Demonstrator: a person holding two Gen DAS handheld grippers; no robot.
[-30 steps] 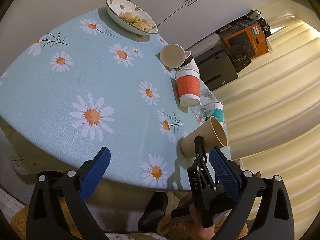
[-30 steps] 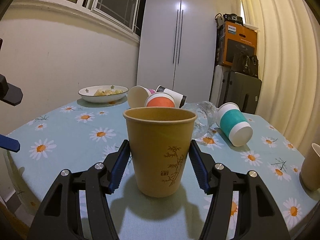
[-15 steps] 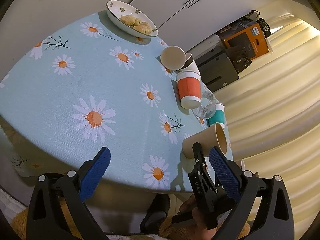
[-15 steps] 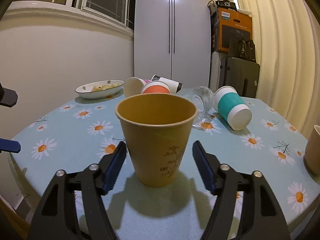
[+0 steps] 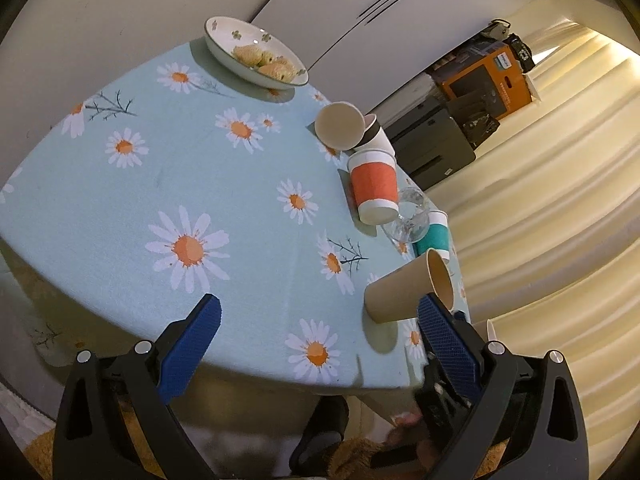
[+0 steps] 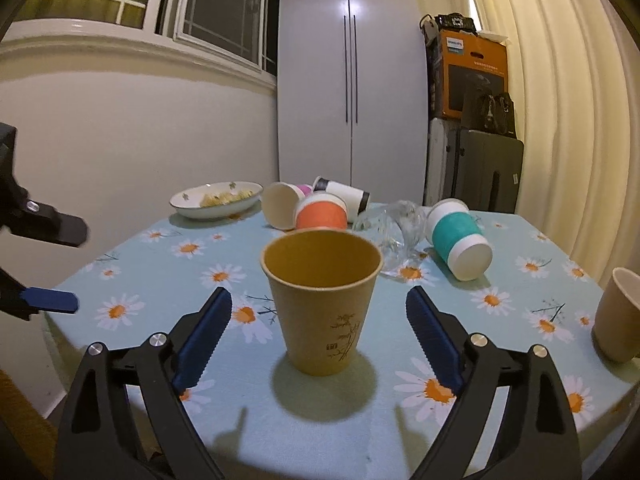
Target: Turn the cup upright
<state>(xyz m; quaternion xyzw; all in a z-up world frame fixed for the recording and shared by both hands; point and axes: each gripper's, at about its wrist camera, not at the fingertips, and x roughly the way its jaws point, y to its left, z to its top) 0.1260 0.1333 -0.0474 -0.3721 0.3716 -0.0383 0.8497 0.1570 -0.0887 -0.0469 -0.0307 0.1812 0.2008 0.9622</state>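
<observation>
Your brown paper cup [image 6: 322, 300] stands upright, mouth up, on the daisy-cloth desk [image 6: 500, 360] near its front edge. Your right hand-held gripper [image 6: 319, 336] is spread wide with both pads clear of the cup and holds nothing, so draw it straight back without clipping the wall. Your left hand-held gripper [image 5: 316, 340] is also wide apart and empty, off the desk edge. Other cups lie tipped behind: orange-sleeved cup [image 6: 322, 216], teal-sleeved cup [image 6: 458, 238].

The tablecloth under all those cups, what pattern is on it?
Light blue tablecloth printed with white daisies with orange centres, plus small dark twigs. The left wrist view shows it best.
</observation>
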